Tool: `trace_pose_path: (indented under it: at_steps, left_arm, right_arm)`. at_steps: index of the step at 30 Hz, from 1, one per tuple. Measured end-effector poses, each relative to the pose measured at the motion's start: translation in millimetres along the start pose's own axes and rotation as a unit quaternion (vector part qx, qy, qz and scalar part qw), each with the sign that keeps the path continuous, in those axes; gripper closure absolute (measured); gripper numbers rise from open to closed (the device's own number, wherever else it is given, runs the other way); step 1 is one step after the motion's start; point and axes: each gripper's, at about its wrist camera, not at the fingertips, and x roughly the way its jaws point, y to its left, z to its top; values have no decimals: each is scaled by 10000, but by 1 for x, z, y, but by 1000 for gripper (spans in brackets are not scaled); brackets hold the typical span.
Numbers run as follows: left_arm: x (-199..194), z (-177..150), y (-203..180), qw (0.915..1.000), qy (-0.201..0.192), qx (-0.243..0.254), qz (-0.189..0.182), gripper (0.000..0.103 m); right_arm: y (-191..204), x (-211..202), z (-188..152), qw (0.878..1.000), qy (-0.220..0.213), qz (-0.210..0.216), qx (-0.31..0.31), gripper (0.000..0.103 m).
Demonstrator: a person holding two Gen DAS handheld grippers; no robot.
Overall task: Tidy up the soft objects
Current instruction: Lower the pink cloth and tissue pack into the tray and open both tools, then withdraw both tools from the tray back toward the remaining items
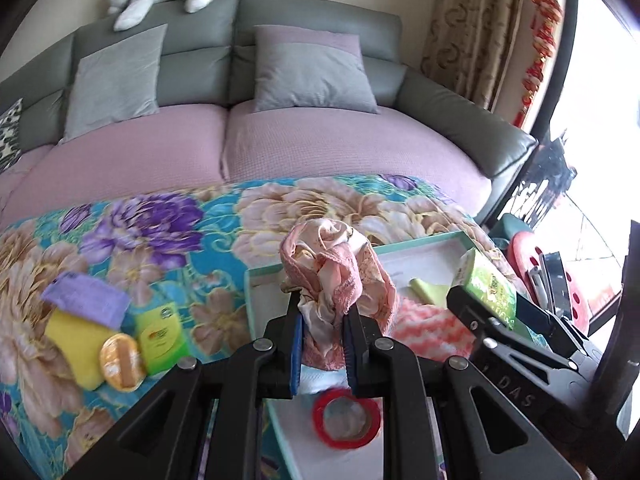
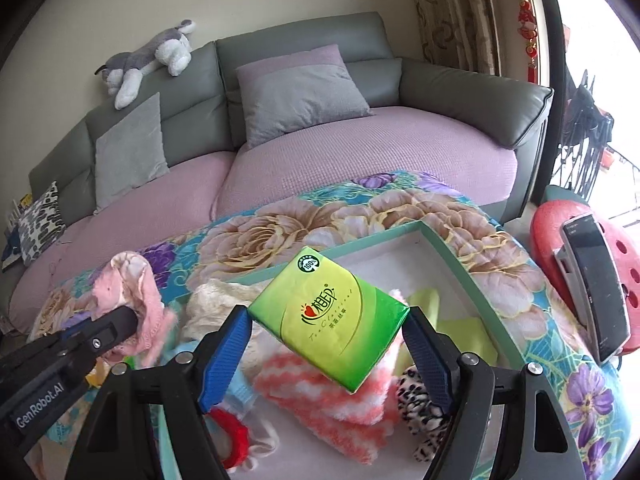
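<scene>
Tissue pack (image 2: 330, 320): glossy green plastic wrap. Pink garment (image 1: 336, 276): satin with lace trim. Striped towel (image 2: 320, 400): fluffy. Sofa back (image 1: 312, 16): smooth grey leather.

"GenRobot.AI" stood on the left black tool (image 2: 132, 322); "100%" marked the green tissue pack (image 2: 329, 320); "DAS" marked the right black tool (image 1: 456, 300).

Grey sofa (image 2: 472, 100) against cream wall (image 2: 120, 12), bright window (image 1: 592, 92).

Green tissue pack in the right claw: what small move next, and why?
Probably lower the right claw a little and let go. The green tissue pack is gripped between its fingers, hanging over the white box, above the pink-and-white fluffy cloth. The left claw, shut on the pink lace garment, is off to the side.
</scene>
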Motion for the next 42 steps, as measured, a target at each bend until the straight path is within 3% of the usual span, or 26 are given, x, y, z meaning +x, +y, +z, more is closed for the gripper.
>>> trace_pose_path:
  at_steps: [13, 22, 28, 30, 33, 36, 42]
  left_arm:
    - [50, -7, -23, 9992, 317, 232, -113, 84]
    - [63, -18, -34, 9979, 518, 349, -151, 83]
    - [60, -19, -37, 9976, 554, 411, -90, 67]
    - [57, -19, -34, 9977, 567, 370, -105, 54]
    - [51, -18, -30, 9978, 567, 308, -145, 43]
    - [43, -17, -30, 9981, 499, 323, -137, 41]
    - [25, -15, -25, 9987, 418, 303, -36, 38]
  right_arm:
    - [-24, 23, -1, 9995, 196, -251, 76, 23]
    - [-27, 27, -5, 9989, 377, -257, 59, 23]
    - [-32, 27, -8, 9983, 482, -297, 145, 23]
    - [-34, 27, -9, 9980, 528, -321, 145, 22]
    - [-35, 25, -9, 9978, 549, -353, 134, 19]
    - [-33, 22, -9, 9977, 552, -384, 73, 14]
    - [-33, 16, -10, 9968, 633, -491, 7, 14]
